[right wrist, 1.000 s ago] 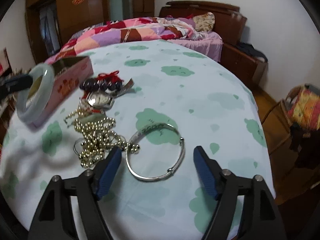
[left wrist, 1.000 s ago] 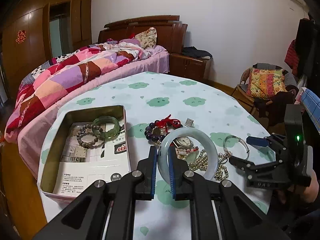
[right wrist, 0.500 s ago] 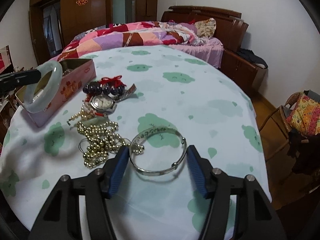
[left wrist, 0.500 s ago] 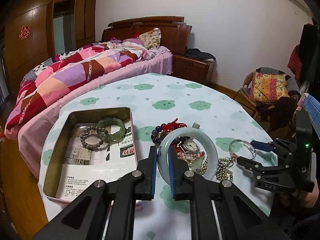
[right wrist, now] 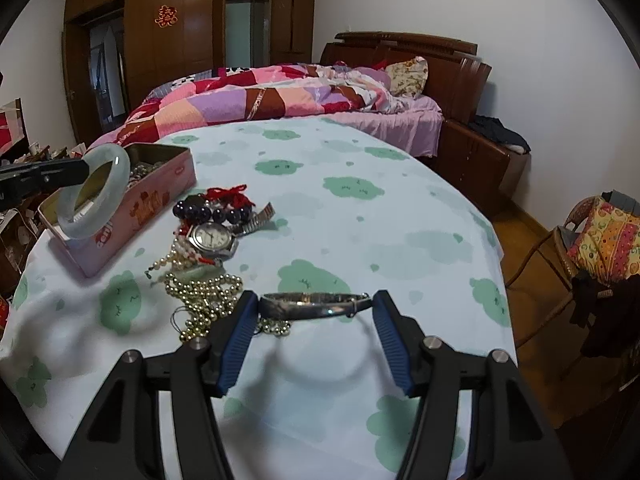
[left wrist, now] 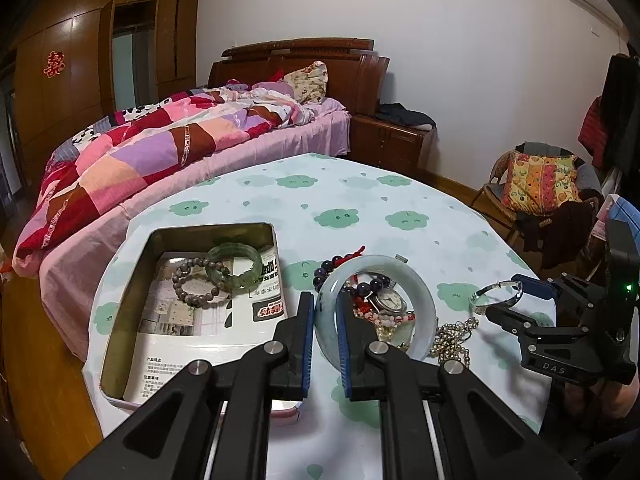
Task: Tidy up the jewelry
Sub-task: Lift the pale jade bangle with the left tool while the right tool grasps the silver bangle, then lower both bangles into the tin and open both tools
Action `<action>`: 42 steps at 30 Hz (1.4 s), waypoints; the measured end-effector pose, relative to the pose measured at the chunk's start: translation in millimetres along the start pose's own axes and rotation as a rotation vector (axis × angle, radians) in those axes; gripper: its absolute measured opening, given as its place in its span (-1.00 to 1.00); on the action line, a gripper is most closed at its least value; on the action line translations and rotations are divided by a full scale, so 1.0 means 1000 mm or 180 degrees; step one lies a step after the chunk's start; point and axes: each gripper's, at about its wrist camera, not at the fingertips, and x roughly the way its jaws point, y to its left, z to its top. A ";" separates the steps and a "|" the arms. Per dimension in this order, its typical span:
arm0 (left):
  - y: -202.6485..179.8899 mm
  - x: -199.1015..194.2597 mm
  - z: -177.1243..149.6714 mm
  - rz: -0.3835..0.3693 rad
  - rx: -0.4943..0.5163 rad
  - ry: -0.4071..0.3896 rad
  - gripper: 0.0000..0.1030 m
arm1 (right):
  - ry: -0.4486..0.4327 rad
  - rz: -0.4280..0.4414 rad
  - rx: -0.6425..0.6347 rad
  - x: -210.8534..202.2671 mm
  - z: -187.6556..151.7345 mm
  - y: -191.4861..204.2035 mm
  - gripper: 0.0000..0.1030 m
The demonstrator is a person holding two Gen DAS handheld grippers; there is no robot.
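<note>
Left gripper (left wrist: pixel 325 334): its blue-padded fingers are clamped on the rim of a pale jade bangle (left wrist: pixel 424 300), held upright above the tablecloth (left wrist: pixel 360 200), just right of the open tin box (left wrist: pixel 120 320). The right wrist view shows the same bangle (right wrist: pixel 94 192) raised at the near end of the box's pink side wall (right wrist: pixel 140 216).

Right gripper (right wrist: pixel 312 320): the silver bangle (right wrist: pixel 316 305) spans the gap, touching both pads and lifted off the cloth, with its shadow below. The left wrist view confirms it, showing the silver bangle (left wrist: pixel 496 298) between that gripper's tips.

Box contents, visible only from the left wrist camera: a green jade bangle (left wrist: pixel 236 266) overlapping a grey bead bracelet (left wrist: pixel 196 284), on printed leaflets.

Loose on the cloth, clearest in the right wrist view:
- wristwatch (right wrist: pixel 211 238)
- dark purple bead bracelet (right wrist: pixel 212 213) with red cord
- gold bead chain (right wrist: pixel 208 296)
- small pearl strand (right wrist: pixel 176 258)

Background: a bed with a patchwork quilt (right wrist: pixel 260 96).
</note>
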 end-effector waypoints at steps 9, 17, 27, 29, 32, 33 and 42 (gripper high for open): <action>0.008 -0.007 0.003 0.0033 -0.0037 -0.0064 -0.81 | -0.0070 0.0000 -0.0061 -0.003 0.008 0.006 0.19; 0.028 -0.018 0.004 0.0141 -0.0154 -0.0137 -0.81 | -0.0181 0.0038 -0.0162 -0.011 0.023 0.016 0.19; 0.062 -0.021 0.002 0.0337 -0.0329 -0.0117 -0.81 | -0.0292 0.0280 -0.0328 -0.011 0.048 0.049 0.19; 0.067 -0.020 0.001 0.0379 -0.0360 -0.0098 -0.81 | -0.0321 0.0358 -0.0373 -0.010 0.055 0.059 0.19; 0.075 -0.015 -0.002 0.0410 -0.0415 -0.0060 -0.81 | -0.0376 0.0483 -0.0422 -0.010 0.064 0.075 0.19; 0.078 -0.013 -0.002 0.0425 -0.0433 -0.0048 -0.81 | -0.0403 0.0511 -0.0451 -0.008 0.067 0.080 0.19; 0.098 0.002 0.000 0.0479 -0.0473 0.0036 -0.81 | -0.0467 0.0722 -0.0609 0.012 0.087 0.123 0.19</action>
